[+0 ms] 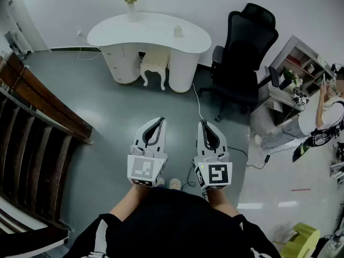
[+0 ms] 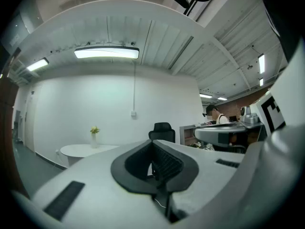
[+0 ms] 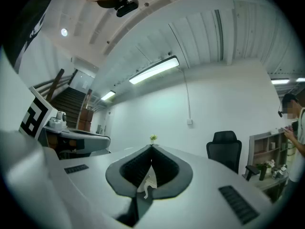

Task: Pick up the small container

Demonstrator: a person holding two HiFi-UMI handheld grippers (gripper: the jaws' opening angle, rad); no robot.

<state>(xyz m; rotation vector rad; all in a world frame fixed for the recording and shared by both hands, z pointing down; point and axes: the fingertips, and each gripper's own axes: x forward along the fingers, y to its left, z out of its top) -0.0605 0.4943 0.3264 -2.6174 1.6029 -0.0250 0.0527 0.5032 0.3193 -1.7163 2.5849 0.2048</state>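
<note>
The small container [image 1: 178,31], a pale little pot, stands on the white curved table [image 1: 150,36] across the room, right of a vase of yellow flowers [image 1: 131,1]. My left gripper [image 1: 160,121] and right gripper [image 1: 202,124] are held side by side over the grey floor, well short of the table and pointing at it. Both are shut with nothing between their jaws. In the left gripper view the left gripper [image 2: 153,142] has its tips together, with the table [image 2: 88,150] and vase [image 2: 94,132] far off. The right gripper [image 3: 151,147] hides the table; only the flowers [image 3: 153,138] show above it.
A white stool [image 1: 153,64] sits under the table. A black office chair [image 1: 244,52] stands to its right, with a cable [image 1: 198,104] trailing on the floor. A person [image 1: 317,117] is by a shelf [image 1: 301,63] at the right. Dark wooden stairs [image 1: 32,144] fill the left.
</note>
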